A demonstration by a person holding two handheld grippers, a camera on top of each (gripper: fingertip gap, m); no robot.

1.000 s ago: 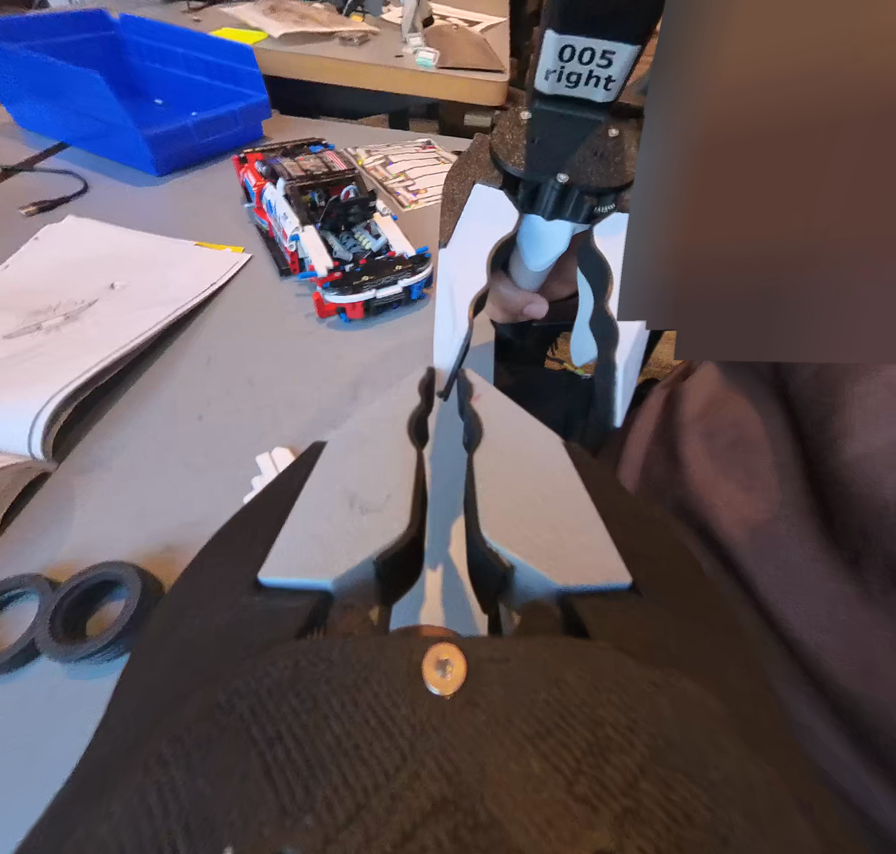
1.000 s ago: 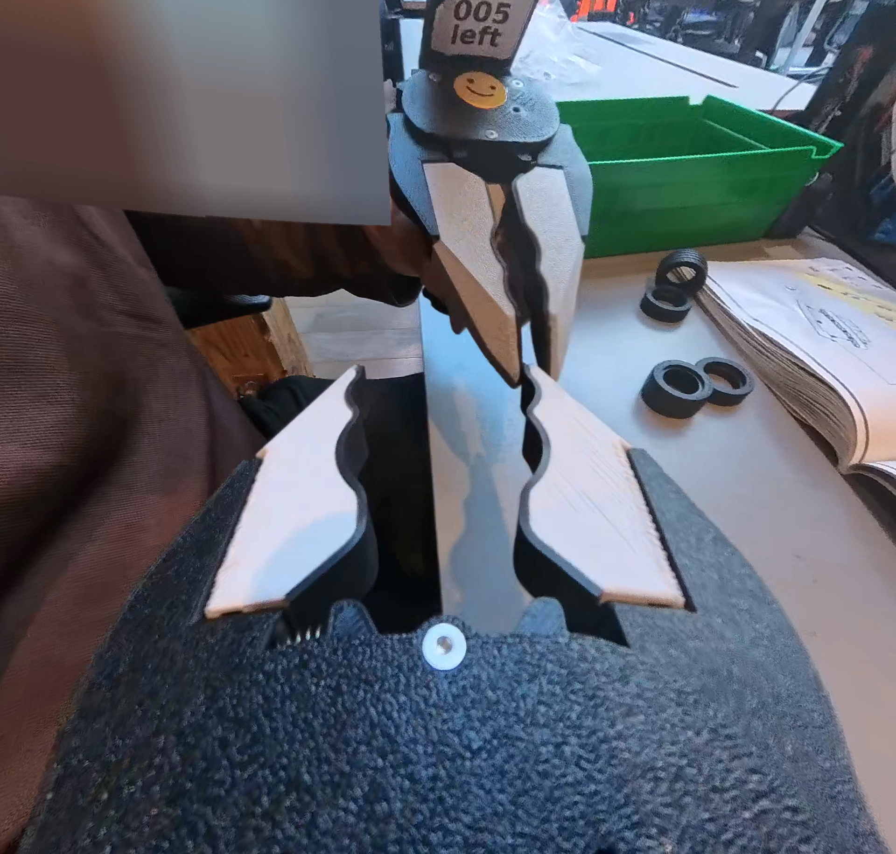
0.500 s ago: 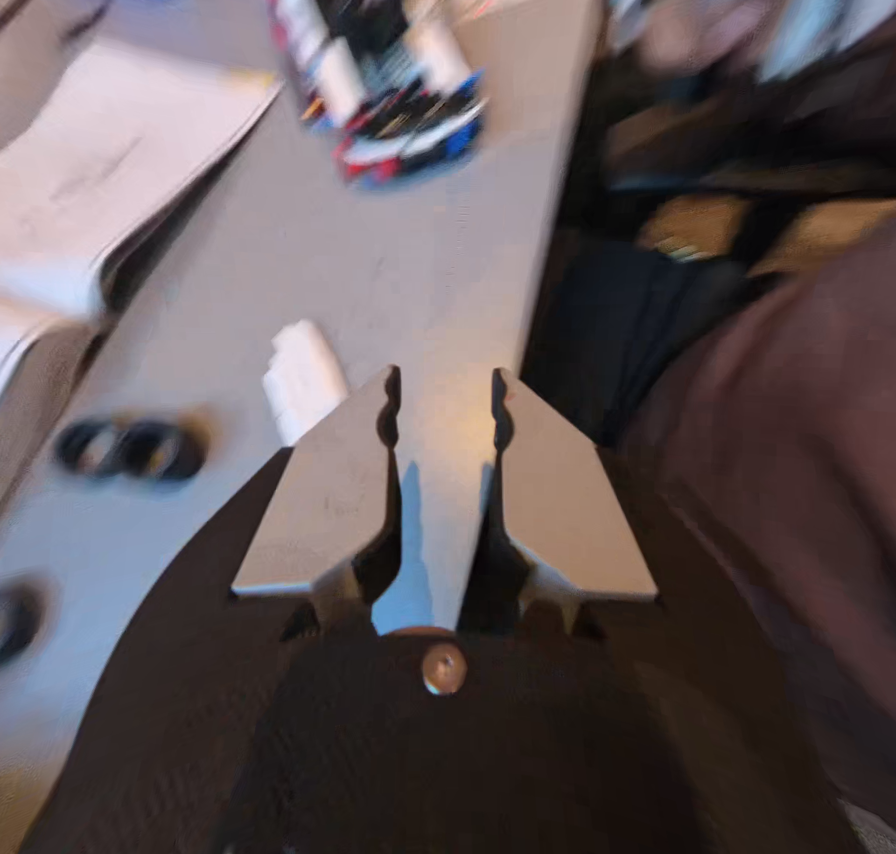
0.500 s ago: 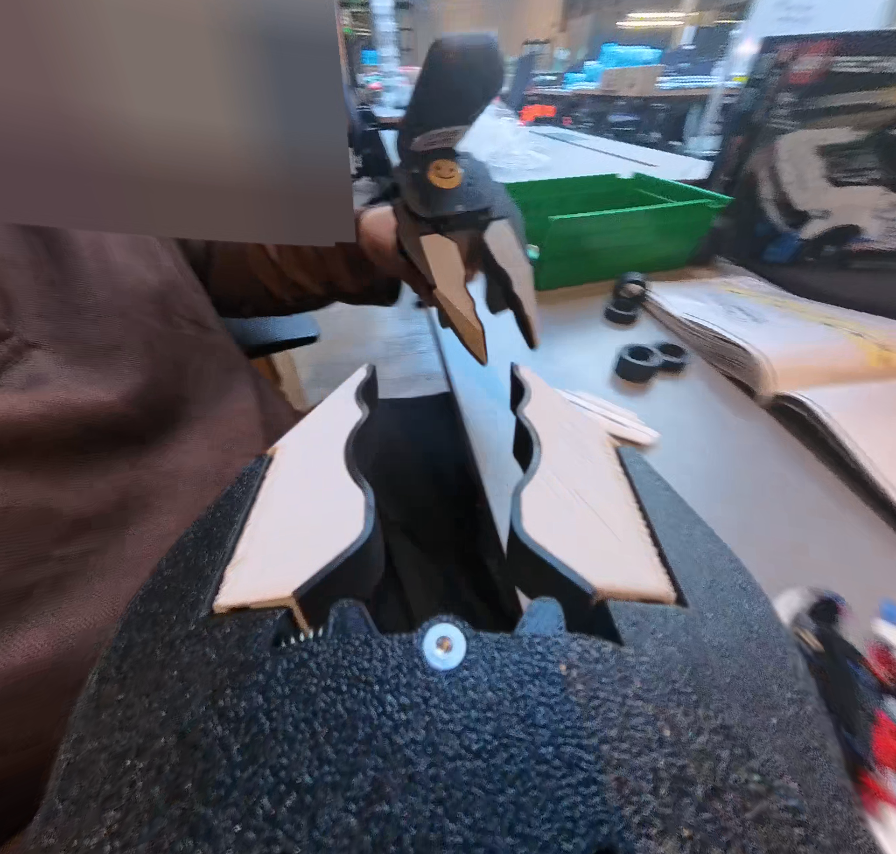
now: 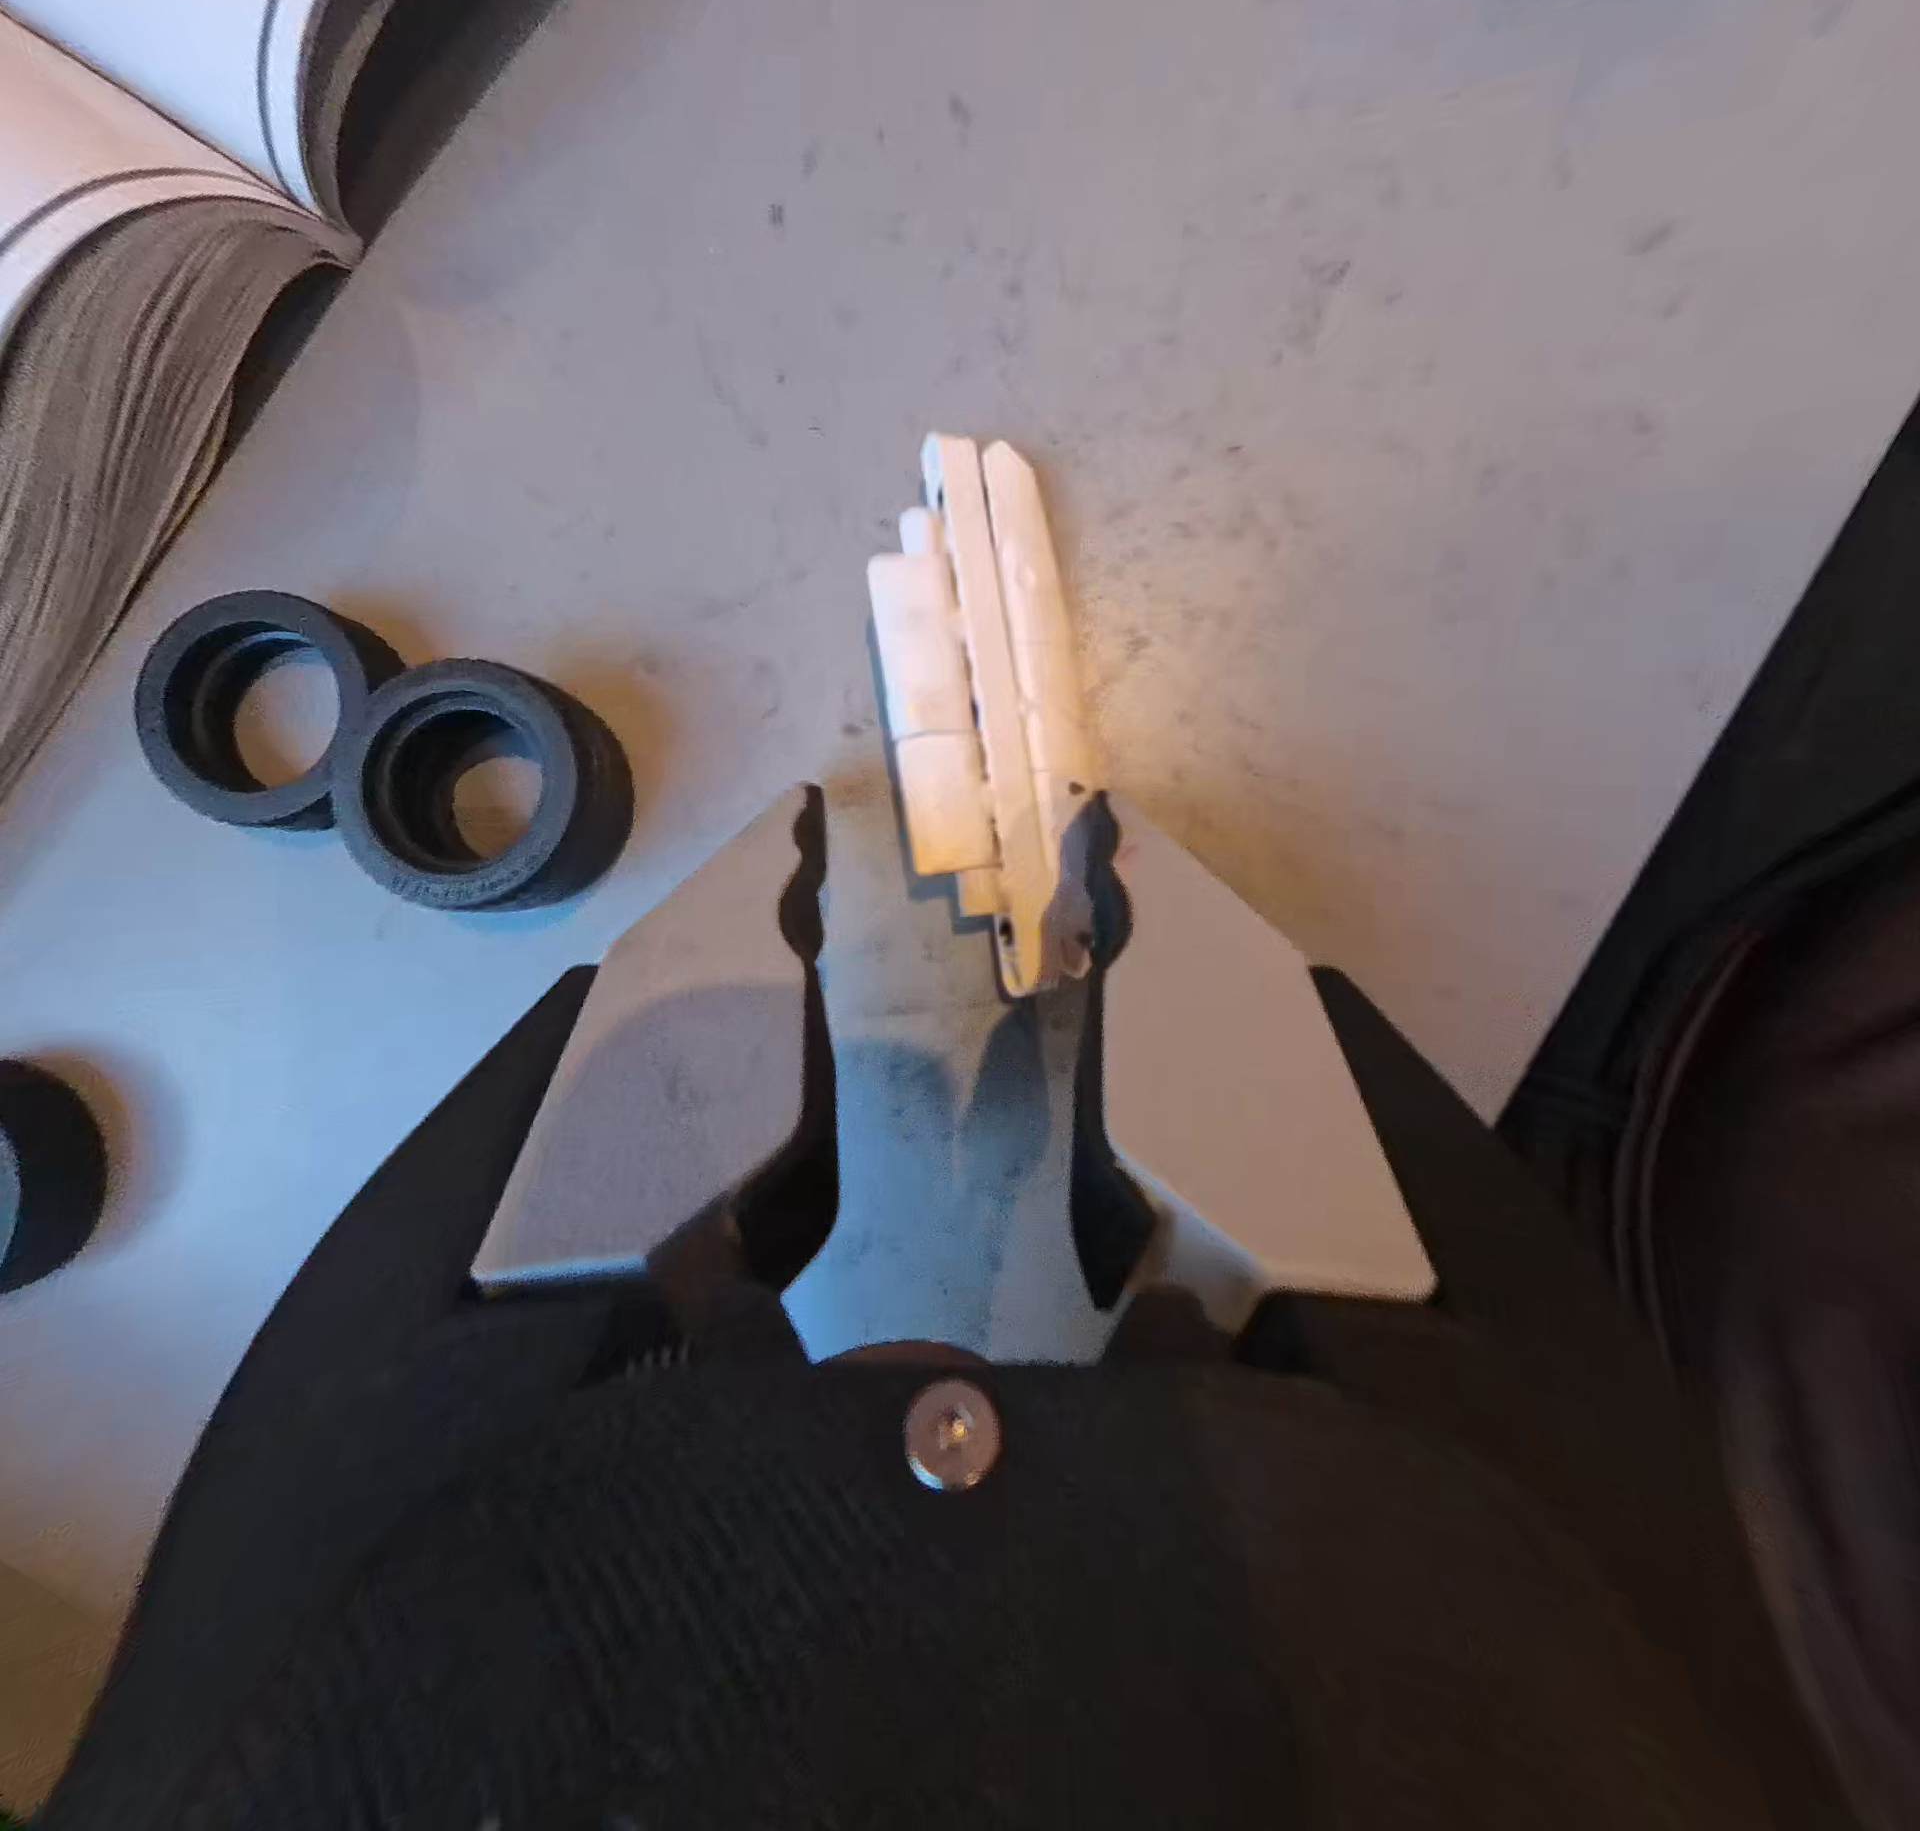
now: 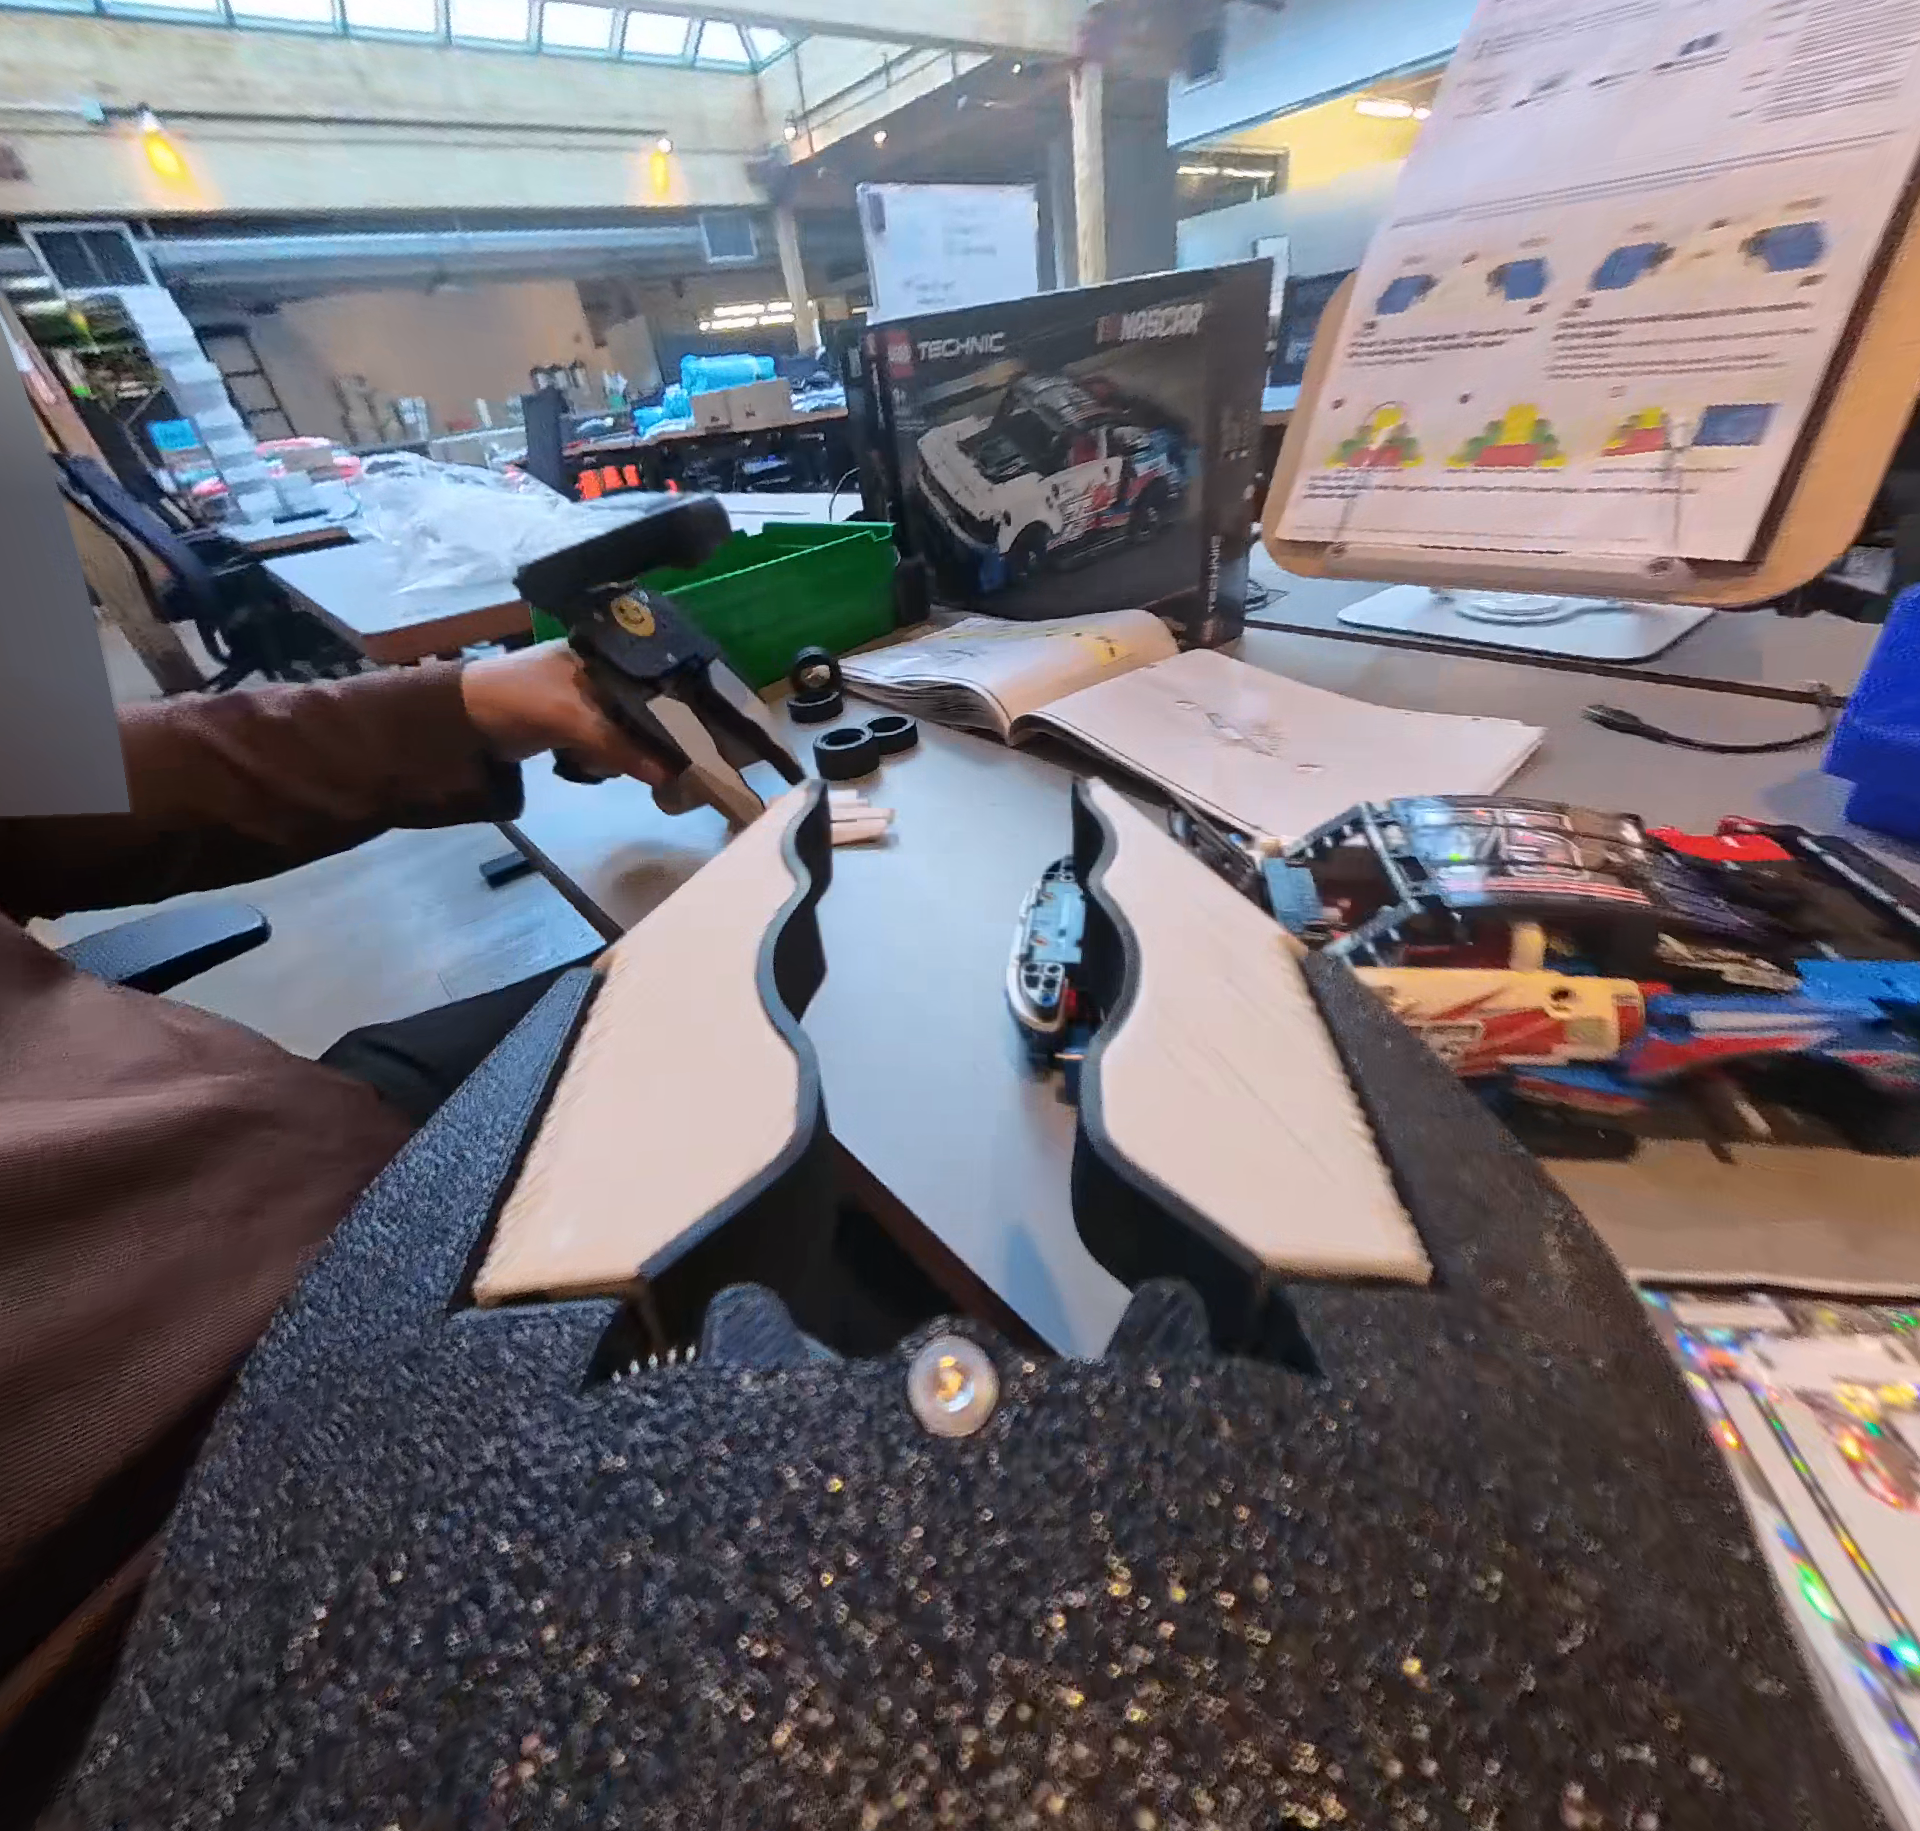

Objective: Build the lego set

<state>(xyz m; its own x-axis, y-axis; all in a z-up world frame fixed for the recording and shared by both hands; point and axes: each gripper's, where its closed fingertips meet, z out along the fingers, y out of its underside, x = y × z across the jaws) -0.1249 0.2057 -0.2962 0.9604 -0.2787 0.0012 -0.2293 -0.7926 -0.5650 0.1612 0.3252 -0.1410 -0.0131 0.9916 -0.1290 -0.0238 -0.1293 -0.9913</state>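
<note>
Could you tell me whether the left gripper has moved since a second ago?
Yes. The left gripper has come down from beside the right gripper to the table, its open fingers now straddling the near end of the white lego piece.

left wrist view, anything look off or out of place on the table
Nothing looks damaged or spilled. The white lego piece lies flat on the grey table, its near end between the open left gripper fingers. Loose black tyres sit beside it, two touching.
</note>
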